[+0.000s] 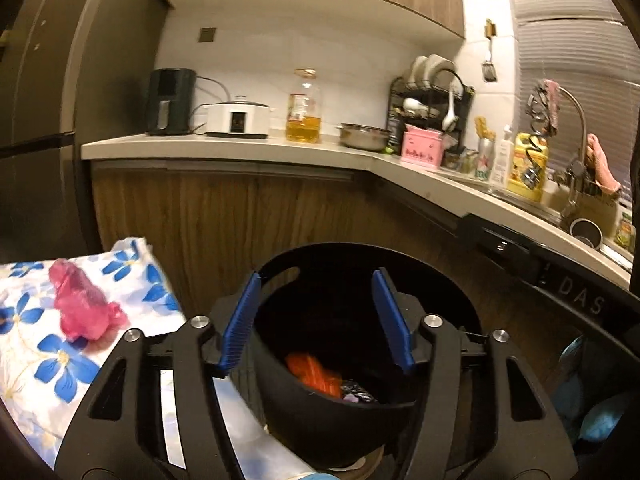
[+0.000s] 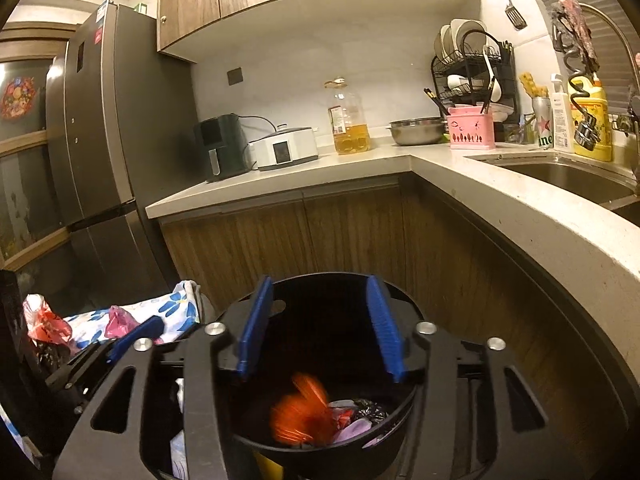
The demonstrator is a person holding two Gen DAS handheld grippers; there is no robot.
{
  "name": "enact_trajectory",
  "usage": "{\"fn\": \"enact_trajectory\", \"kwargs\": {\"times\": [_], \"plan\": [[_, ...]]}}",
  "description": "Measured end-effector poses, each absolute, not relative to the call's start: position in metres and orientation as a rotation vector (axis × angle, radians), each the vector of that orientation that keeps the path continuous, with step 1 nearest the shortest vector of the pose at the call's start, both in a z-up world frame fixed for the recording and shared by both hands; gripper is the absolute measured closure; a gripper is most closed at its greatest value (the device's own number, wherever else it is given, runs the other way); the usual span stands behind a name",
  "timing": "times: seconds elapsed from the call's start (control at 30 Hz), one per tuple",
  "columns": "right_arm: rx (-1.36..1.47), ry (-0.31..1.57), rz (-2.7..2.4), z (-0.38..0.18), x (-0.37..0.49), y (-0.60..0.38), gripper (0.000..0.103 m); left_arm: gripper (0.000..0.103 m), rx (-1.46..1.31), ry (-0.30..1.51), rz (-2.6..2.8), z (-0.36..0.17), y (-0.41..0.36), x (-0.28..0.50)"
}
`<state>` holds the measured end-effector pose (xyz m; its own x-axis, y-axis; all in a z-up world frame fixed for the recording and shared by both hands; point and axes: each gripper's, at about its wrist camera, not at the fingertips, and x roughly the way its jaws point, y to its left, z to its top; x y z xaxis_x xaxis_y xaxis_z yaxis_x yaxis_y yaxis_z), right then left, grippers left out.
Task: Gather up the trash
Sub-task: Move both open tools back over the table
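Observation:
A black round trash bin [image 1: 320, 412] stands on the floor below both grippers; it also shows in the right wrist view [image 2: 320, 452]. Inside lie an orange wrapper [image 1: 314, 368], blurred in the right wrist view [image 2: 300, 412], and crumpled dark and pale wrappers [image 2: 356, 416]. My left gripper [image 1: 316, 316] is open and empty above the bin. My right gripper [image 2: 320, 328] is open and empty above the bin. A crumpled pink plastic bag [image 1: 82, 304] lies on a table with a blue-flowered cloth [image 1: 40, 360] to the left. The left gripper's blue finger [image 2: 136, 340] shows beside it in the right wrist view.
A red and white plastic bag [image 2: 42, 320] sits at the table's far left. Wooden cabinets [image 2: 320, 232] under an L-shaped counter [image 2: 480, 184] stand behind the bin. A fridge [image 2: 100, 152] is at the left, a sink [image 2: 576, 176] at the right.

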<state>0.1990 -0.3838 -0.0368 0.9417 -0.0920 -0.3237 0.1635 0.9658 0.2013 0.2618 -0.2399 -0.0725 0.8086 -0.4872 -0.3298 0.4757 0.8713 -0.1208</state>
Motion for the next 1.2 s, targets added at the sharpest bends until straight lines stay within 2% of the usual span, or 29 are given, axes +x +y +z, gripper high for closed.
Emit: {"fn": "enact_trajectory", "kwargs": {"times": [0.03, 0.23, 0.47, 0.83, 1.2], "plan": [[0.228, 0.322, -0.135, -0.038, 0.198, -0.383, 0.050, 0.038, -0.036, 0.361, -0.494, -0.073, -0.235, 0.261], [0.229, 0.326, -0.146, -0.039, 0.193, -0.376, 0.042, 0.030, -0.073, 0.364, -0.384, -0.073, -0.205, 0.250], [0.229, 0.318, -0.150, -0.037, 0.181, -0.360, 0.035, 0.028, -0.096, 0.342, -0.256, -0.071, -0.164, 0.223], [0.211, 0.320, -0.055, -0.039, 0.162, -0.300, 0.034, 0.028, -0.138, 0.301, -0.019, -0.068, -0.076, 0.166], [0.190, 0.361, 0.123, -0.050, 0.155, -0.217, 0.034, 0.028, -0.120, 0.305, 0.275, -0.087, 0.028, 0.122]]}}
